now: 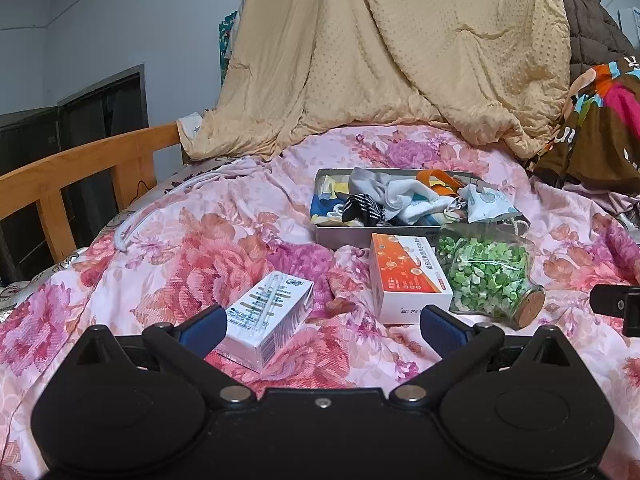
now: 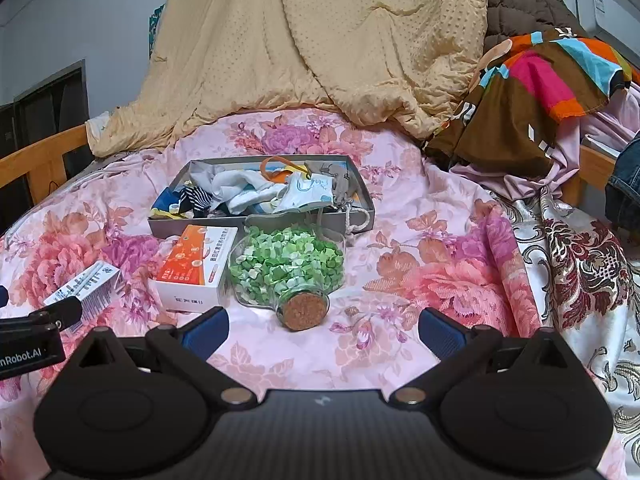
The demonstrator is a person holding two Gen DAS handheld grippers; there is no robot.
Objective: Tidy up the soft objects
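Observation:
A grey shallow box [image 1: 344,236] [image 2: 362,188] lies on the floral bed cover and holds several soft items: socks, a striped sock [image 1: 362,206] [image 2: 196,197], a white cloth [image 2: 244,188], a patterned mask [image 1: 486,202] [image 2: 308,194] and an orange strap [image 2: 276,168]. My left gripper [image 1: 322,326] is open above the cover, its left pad next to a white carton [image 1: 266,318]. My right gripper [image 2: 322,330] is open too, with the jar's cork just ahead of it. Neither holds anything.
In front of the grey box lie an orange-and-white carton [image 1: 408,276] [image 2: 198,270] and a glass jar of green bits [image 1: 490,272] [image 2: 288,266], cork [image 2: 302,312] toward me. A beige quilt [image 1: 380,60] hangs behind. Colourful clothes [image 2: 532,92] pile at right; a wooden bed rail [image 1: 80,172] stands left.

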